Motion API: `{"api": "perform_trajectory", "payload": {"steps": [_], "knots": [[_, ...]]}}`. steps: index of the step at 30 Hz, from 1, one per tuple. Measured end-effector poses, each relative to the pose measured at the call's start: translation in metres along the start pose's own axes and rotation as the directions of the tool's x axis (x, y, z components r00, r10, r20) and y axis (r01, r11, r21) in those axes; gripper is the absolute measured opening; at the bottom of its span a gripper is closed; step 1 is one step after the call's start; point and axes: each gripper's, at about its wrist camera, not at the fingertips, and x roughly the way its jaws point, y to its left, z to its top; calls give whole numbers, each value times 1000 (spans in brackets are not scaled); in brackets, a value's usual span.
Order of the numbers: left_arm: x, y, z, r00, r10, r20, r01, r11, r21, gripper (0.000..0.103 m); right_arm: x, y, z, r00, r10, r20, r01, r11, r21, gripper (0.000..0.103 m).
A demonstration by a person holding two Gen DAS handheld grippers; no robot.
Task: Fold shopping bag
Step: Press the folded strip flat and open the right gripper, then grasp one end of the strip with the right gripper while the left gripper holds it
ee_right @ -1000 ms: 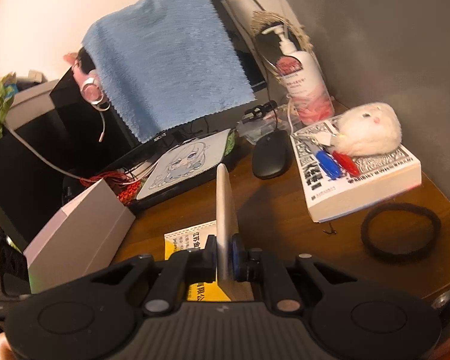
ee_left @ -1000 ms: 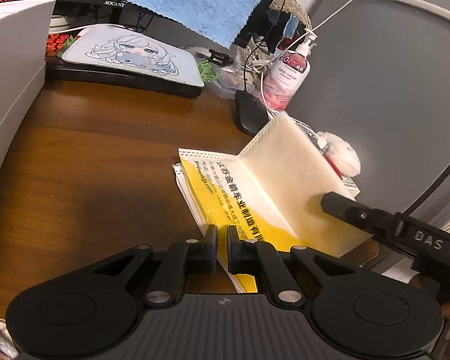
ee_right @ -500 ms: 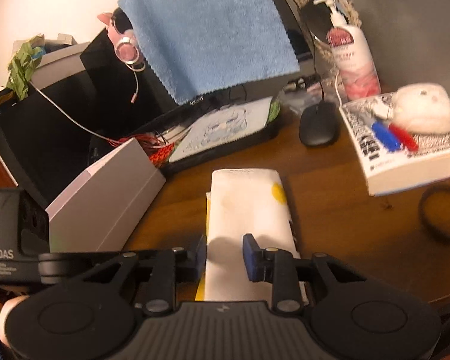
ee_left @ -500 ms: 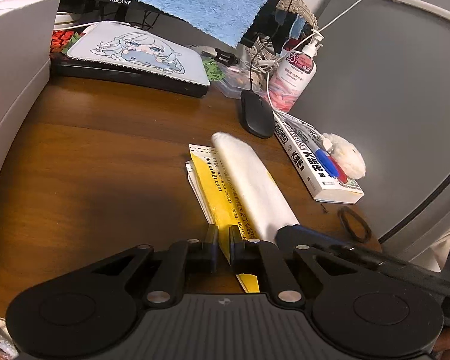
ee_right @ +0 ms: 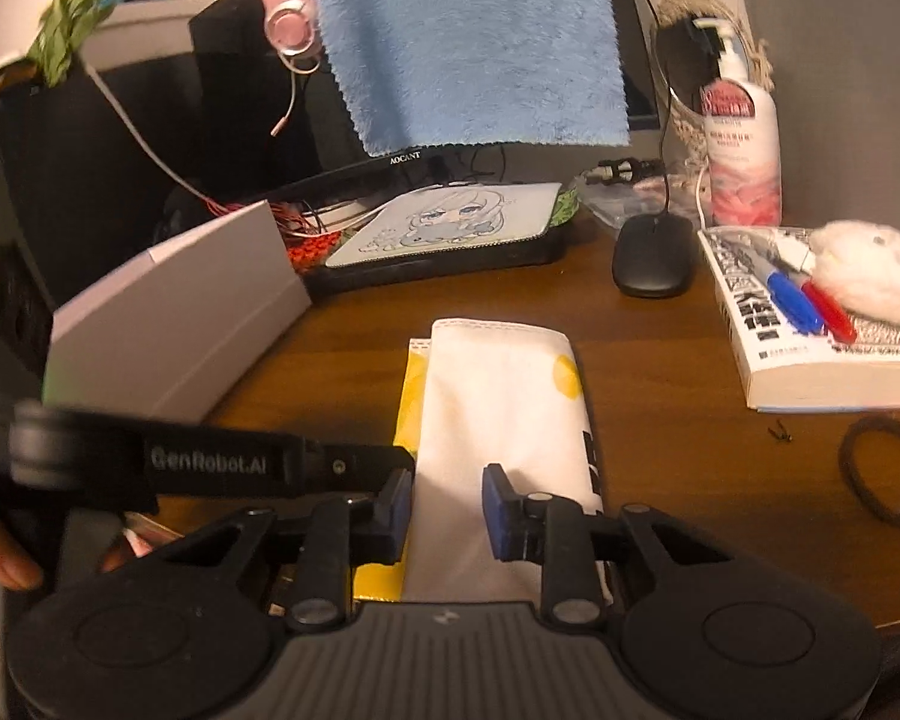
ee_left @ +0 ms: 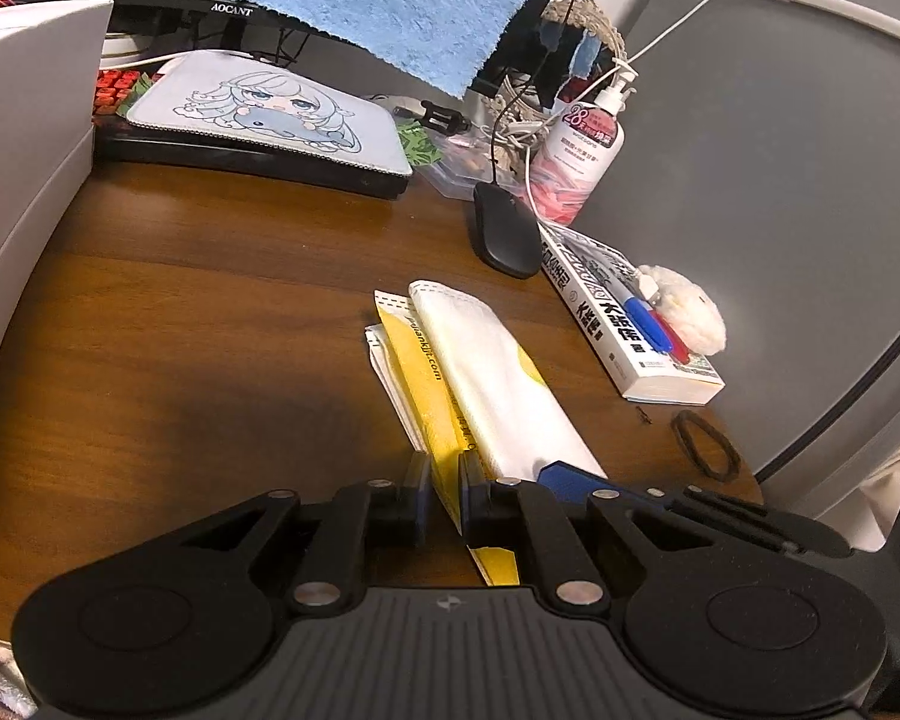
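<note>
A shopping bag lies mid-frame on a brown wooden desk, folded into a narrow strip — white panel on top, a yellow edge showing along its left. The left gripper pinches the yellow near edge between nearly closed fingers. The right gripper hovers over the white panel, fingers spread, holding nothing. To fold well, keep the pinned edge still and the layers aligned. The desk is crowded: mouse and book at right, grey box at left — a blue towel hangs above.
</note>
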Motion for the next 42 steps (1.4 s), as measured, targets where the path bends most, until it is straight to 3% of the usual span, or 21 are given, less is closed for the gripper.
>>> {"api": "perform_trajectory", "payload": {"steps": [5, 12, 17, 20, 22, 24, 27, 33, 37, 42], "knots": [[-15, -14, 3, 999, 25, 35, -27, 997, 66, 8, 0, 6, -1, 1000, -30, 5, 30, 999, -39, 25], [-31, -27, 22, 988, -70, 135, 59, 994, 90, 8, 2, -11, 1, 999, 53, 0, -53, 998, 47, 24], [9, -25, 39, 994, -105, 41, 102, 993, 60, 8, 3, -14, 2, 998, 66, -3, -66, 996, 54, 24], [30, -26, 39, 998, -55, 3, 55, 996, 73, 8, 3, -15, 2, 997, 72, -1, -72, 996, 58, 24], [37, -19, 34, 999, -38, -7, 38, 998, 52, 8, 3, -15, 2, 997, 75, 1, -75, 995, 60, 24], [40, -9, 32, 998, -58, -11, 58, 998, 17, 2, 3, -17, 1, 996, 84, 4, -84, 994, 69, 25], [43, 1, 30, 996, -87, -17, 87, 996, -5, 3, 3, -22, 1, 994, 107, 11, -107, 990, 92, 24], [43, 7, 28, 993, -117, -17, 118, 993, 6, 3, -10, -39, 6, 985, 167, 31, -170, 968, 184, 19], [43, 8, 24, 992, -123, 1, 123, 992, 13, 3, -22, -39, 14, 994, 96, 46, -101, 987, 128, 14], [42, 13, 23, 990, -141, 9, 141, 990, -1, 3, -4, -34, 15, 998, 53, -18, -51, 995, 83, 13]]}}
